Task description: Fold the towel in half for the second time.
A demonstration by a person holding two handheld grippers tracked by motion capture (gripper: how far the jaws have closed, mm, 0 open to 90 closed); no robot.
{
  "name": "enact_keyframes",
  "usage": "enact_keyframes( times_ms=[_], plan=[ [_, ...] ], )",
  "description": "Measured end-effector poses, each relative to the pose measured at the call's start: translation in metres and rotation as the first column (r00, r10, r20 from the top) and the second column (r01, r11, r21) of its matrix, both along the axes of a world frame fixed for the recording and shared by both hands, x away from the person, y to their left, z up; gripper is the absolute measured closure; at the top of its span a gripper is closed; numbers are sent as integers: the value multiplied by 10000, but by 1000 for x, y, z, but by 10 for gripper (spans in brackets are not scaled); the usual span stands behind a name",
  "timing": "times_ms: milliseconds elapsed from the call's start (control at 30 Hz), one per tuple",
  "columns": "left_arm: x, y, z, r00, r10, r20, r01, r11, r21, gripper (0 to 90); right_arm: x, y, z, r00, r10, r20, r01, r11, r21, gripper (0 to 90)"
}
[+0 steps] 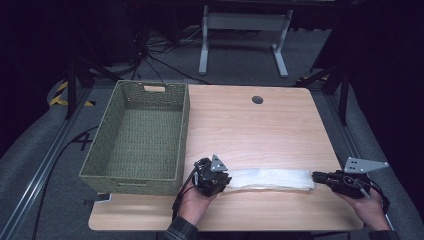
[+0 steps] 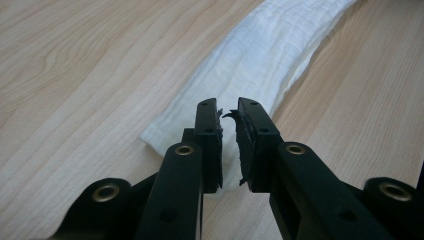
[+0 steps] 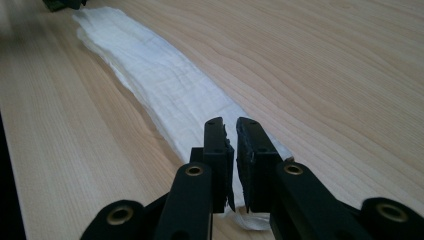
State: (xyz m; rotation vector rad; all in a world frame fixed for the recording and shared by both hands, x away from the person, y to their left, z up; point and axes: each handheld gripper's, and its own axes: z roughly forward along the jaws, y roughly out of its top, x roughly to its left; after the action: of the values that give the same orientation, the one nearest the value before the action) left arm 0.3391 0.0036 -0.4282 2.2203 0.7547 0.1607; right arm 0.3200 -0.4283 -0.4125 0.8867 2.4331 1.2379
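Note:
A long folded white cloth (image 1: 270, 179) lies flat along the wooden table (image 1: 250, 125) near its front edge. My left gripper (image 1: 228, 181), held in a hand, is at the cloth's left end. In the left gripper view the jaws (image 2: 228, 107) stand almost together with the cloth's (image 2: 260, 60) end pinched between the pads. My right gripper (image 1: 316, 176) is at the cloth's right end. In the right gripper view its jaws (image 3: 229, 125) are likewise nearly closed over the cloth's (image 3: 160, 85) near end, with the left gripper (image 3: 62, 4) far off at the other end.
A green woven basket (image 1: 130, 181) with nothing in it stands on the table's left side, just left of my left hand. A round cable hole (image 1: 257, 99) sits near the table's far edge. Bare wood stretches behind the cloth.

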Motion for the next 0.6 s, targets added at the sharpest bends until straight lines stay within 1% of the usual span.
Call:
enact_keyframes(
  times_ms=[100,133,200,233,267,300,333,367,400,433,467,500,533,567,600],
  plan=[
    [3,-5,-5,9997,-96,-238,102,9997,227,817,3,2,-2,9999,-19,-130,19,10000,-14,886],
    [5,-6,-7,9995,-182,-242,191,9992,349,823,4,3,-5,9996,55,-275,-58,9999,-116,889],
    [7,-9,-12,9994,-152,-326,170,9982,578,829,6,7,-12,9980,185,-605,-209,9990,-392,892],
    [8,-10,-14,9992,-144,-370,169,9975,681,829,7,8,-16,9975,220,-666,-252,9985,-486,893],
    [9,-11,-17,9984,-175,-530,211,9975,672,830,8,9,-19,9964,241,-813,-292,9976,-622,893],
    [9,-12,-19,9976,-238,-649,295,9956,894,830,8,10,-22,9950,240,-971,-309,9971,-702,893],
    [9,-13,-22,9973,-288,-669,363,9930,1123,830,9,10,-25,9928,254,-1170,-350,9961,-812,893],
    [9,-13,-24,9971,-331,-679,417,9908,1290,830,10,11,-27,9923,231,-1220,-354,9944,-998,894],
    [9,-13,-25,9971,-374,-663,453,9915,1222,830,10,11,-29,9908,235,-1335,-387,9929,-1124,894],
    [10,-12,-24,9969,-492,-620,572,9894,1334,830,10,11,-31,9896,270,-1416,-449,9912,-1246,894],
    [10,-11,-23,9958,-633,-664,732,9846,1588,835,11,12,-33,9878,250,-1535,-449,9908,-1275,895],
    [11,-10,-23,9969,-558,-563,647,9834,1694,841,11,12,-33,9873,250,-1570,-451,9911,-1255,896],
    [12,-9,-22,9970,-591,-509,671,9823,1749,845,12,12,-33,9864,214,-1629,-423,9911,-1264,896],
    [12,-8,-23,9977,-512,-445,581,9838,1694,849,12,13,-33,9865,207,-1626,-425,9904,-1313,897],
    [14,-7,-21,9958,-678,-607,779,9802,1822,848,12,13,-33,9875,219,-1558,-435,9897,-1367,897]
  ],
)
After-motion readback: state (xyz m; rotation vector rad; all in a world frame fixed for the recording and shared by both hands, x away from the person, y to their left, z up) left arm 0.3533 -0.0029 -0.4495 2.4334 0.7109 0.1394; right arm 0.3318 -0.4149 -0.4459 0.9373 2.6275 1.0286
